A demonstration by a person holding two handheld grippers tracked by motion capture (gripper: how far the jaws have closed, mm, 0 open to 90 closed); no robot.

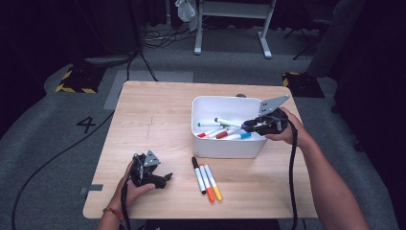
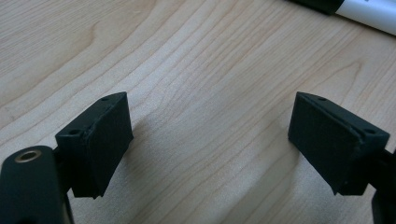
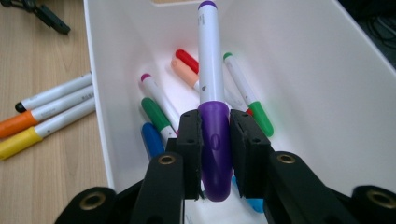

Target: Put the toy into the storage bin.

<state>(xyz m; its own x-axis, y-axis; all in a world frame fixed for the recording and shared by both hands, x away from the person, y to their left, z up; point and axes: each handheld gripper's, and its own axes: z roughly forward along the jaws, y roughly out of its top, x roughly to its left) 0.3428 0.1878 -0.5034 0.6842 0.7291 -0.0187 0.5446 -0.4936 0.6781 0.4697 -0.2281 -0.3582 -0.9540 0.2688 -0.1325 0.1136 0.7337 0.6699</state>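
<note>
My right gripper (image 1: 248,126) (image 3: 215,140) is shut on the purple cap of a white marker (image 3: 211,70) (image 1: 229,122). It holds the marker over the inside of the white bin (image 1: 227,149) (image 3: 327,84), and the marker's barrel points away from the jaws. Several markers (image 3: 159,114) (image 1: 222,133) with green, red, blue and magenta caps lie on the bin's floor. In front of the bin, three markers lie side by side on the table: black (image 1: 198,175), orange (image 1: 207,178) and yellow (image 1: 214,183). My left gripper (image 1: 166,179) (image 2: 210,135) rests open on the wood to their left, with nothing between its jaws.
The wooden table (image 1: 153,120) has bare room at its left and far side. One marker's white barrel (image 2: 369,9) lies just beyond the left jaws. The floor around the table carries cables and a desk frame (image 1: 230,28) farther back.
</note>
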